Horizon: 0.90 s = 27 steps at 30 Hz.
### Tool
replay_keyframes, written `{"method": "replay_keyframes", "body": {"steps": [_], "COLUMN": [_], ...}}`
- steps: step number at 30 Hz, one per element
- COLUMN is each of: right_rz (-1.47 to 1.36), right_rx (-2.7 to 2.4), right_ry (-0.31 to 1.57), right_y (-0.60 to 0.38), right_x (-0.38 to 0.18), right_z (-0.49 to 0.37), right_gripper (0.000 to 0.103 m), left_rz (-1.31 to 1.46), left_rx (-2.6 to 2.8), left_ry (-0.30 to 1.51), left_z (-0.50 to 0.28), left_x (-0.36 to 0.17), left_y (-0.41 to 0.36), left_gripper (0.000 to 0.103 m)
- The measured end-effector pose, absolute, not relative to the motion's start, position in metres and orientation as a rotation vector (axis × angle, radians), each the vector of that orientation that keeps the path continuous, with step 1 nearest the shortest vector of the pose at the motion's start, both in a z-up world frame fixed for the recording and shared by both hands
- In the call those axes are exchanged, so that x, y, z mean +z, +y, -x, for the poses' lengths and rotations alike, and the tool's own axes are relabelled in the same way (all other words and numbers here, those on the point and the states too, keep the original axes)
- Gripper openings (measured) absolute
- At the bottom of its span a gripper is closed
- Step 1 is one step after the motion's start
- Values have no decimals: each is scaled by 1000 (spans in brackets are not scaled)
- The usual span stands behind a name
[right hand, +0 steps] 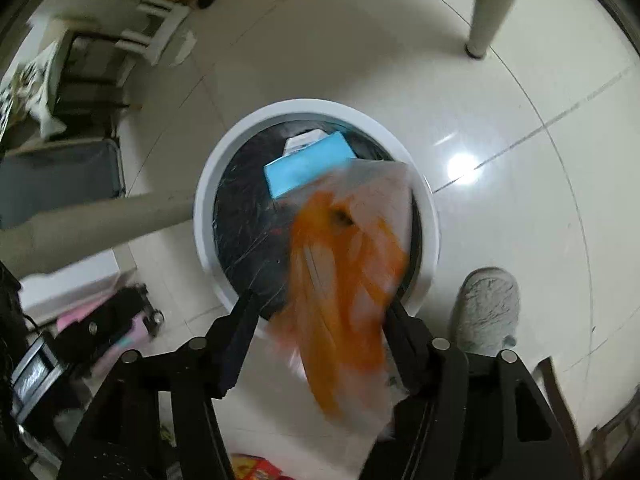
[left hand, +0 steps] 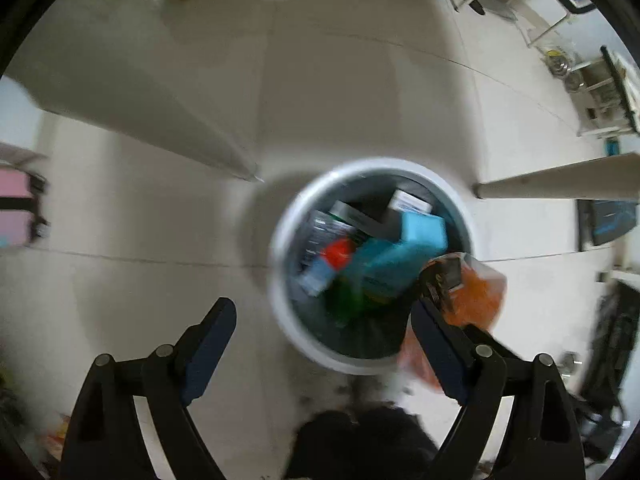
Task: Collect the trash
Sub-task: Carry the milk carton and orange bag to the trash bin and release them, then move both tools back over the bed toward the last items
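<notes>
Left wrist: left gripper (left hand: 324, 320) jaws wide, empty, above the bin (left hand: 280, 280). Right wrist: right gripper (right hand: 320, 312) jaws apart, orange bag (right hand: 344, 272) loose between them, over the rim. Risk: bag snags a finger, lands outside.

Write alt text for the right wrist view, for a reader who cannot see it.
An orange-and-clear plastic bag, blurred, hangs between the open fingers of the right gripper above a round white trash bin with a dark liner. A light blue box lies inside the bin. A grey slipper and a table leg stand on the glossy tiled floor nearby.
</notes>
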State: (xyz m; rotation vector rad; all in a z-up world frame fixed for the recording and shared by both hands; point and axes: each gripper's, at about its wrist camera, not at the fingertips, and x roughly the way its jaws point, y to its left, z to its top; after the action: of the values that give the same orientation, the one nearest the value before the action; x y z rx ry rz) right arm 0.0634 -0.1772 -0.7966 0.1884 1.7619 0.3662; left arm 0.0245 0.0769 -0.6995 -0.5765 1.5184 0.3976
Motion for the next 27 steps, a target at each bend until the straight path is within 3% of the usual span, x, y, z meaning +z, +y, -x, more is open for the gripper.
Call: {"method": "replay_keyframes", "body": {"steps": [1, 3, 5, 7, 18, 27], "right_rz": [-163, -135, -81, 9, 356, 391], "right_rx": [379, 405, 412, 406, 407, 454], "right_ry": [1746, 1712, 1690, 1673, 1561, 1511], "right_y": [-177, -179, -178, -177, -175, -183], "right_x": [-787, -771, -755, -739, -631, -507], "right_z": [-62, -63, -66, -67, -62, -44], "right_gripper": [79, 90, 92, 102, 103, 103], "left_rz": [556, 534, 522, 506, 503, 538], "left_rx": [411, 429, 433, 439, 438, 447], "left_ry": [1512, 1505, 1501, 1506, 1498, 1450], "left_z": [-22, -15, -7, -4, 17, 34], "left_x": [-693, -679, -665, -655, -574, -482], "left_y": [77, 76, 74, 70, 39, 32], "left_gripper": [90, 89, 90, 89, 89, 89]}}
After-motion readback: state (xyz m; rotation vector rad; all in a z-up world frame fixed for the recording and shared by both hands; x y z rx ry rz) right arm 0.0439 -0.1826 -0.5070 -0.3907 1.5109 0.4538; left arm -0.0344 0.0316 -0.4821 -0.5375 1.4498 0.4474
